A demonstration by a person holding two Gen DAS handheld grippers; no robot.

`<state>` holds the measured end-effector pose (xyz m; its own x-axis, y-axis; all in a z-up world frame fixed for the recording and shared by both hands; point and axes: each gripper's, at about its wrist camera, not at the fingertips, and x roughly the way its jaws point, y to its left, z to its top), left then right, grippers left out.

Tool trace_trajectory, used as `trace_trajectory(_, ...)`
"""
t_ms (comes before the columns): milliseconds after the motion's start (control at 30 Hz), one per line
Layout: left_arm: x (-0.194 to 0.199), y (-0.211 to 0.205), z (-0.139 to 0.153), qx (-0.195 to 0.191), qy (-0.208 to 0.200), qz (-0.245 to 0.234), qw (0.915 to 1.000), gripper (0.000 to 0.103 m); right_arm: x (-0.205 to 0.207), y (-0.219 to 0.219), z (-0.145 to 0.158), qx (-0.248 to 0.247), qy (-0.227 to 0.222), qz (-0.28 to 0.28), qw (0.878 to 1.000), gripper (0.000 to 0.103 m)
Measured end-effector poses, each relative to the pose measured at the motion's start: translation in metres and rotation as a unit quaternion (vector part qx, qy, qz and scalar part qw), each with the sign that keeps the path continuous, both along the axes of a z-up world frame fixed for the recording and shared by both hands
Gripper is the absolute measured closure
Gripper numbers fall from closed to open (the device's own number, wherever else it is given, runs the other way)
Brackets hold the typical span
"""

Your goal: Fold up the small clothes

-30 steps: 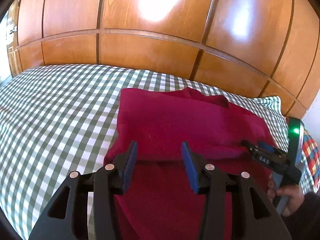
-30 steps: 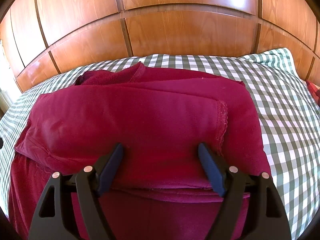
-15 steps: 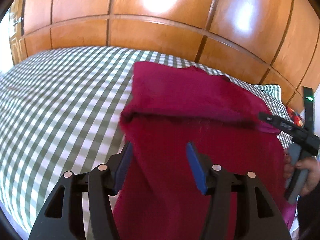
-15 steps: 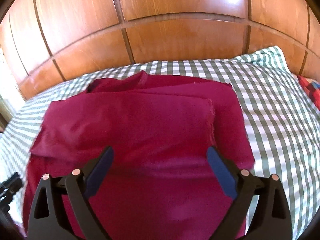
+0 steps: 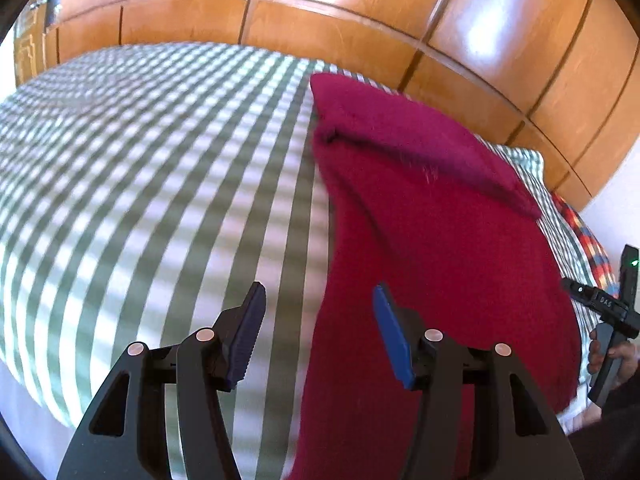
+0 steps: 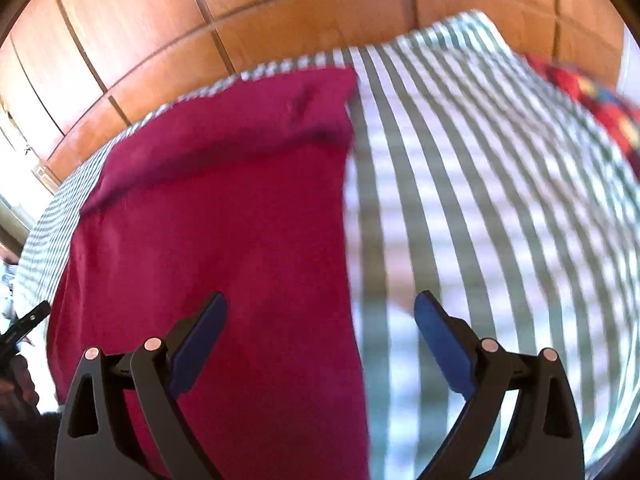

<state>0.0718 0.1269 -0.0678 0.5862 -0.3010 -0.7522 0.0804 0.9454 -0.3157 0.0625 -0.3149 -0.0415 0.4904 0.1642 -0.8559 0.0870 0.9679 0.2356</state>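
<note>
Nearest the lens in the left wrist view, the left gripper [image 5: 318,334] stands with its 2 blue-padded fingers apart and nothing between them; the left edge of the crimson garment [image 5: 432,248] runs up between its fingertips. In the right wrist view the right gripper [image 6: 320,346] is likewise spread wide and empty, and the garment's right edge passes between its fingers. Each tool therefore straddles 1 side edge near the garment's near end, neither noticeably nearer than the other. The garment lies on the green-and-white checked bedspread [image 5: 140,168], its long axis running away from both grippers toward the wooden panelled wall [image 5: 360,12]. Its far part is already doubled back in a raised fold [image 6: 224,128], while the near part lies flat. Judging from this, the next move probably calls for both tools to pinch the near edge and carry it forward along that axis. A multicoloured cloth [image 6: 600,104] lies at the far right, well apart.
</note>
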Motion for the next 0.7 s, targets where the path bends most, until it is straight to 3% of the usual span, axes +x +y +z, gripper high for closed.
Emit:
trace_trajectory(200,-0.031,0.003,-0.008,0.004,0.017,-0.036,0.9992,0.048,-0.049,0.005,0.003,0.02,0.029,0.04,0.999,0.021)
trace_trajectory(300,-0.041,0.002,-0.01,0.0,0.026,-0.056,0.9981,0.051,-0.066,0.002,0.002,0.044,0.046,0.043,0.997,0.036)
trace_trajectory(400,-0.047,-0.001,-0.014,-0.004,0.036,-0.073,0.9967,0.066,-0.078,-0.002,-0.001,0.059,0.066,0.046,0.995,0.053)
trace_trajectory(500,-0.05,-0.007,-0.016,-0.003,0.042,-0.093,0.9948,0.091,-0.083,0.0,-0.002,0.068,0.087,0.067,0.992,0.088)
trace_trajectory(600,-0.05,-0.005,-0.009,-0.035,0.042,-0.105,0.993,0.094,-0.08,0.005,0.011,0.124,0.074,0.083,0.986,0.094)
trace_trajectory(700,-0.044,0.008,0.007,-0.108,0.038,-0.109,0.9875,0.094,-0.071,0.007,0.035,0.183,0.031,0.096,0.978,0.095)
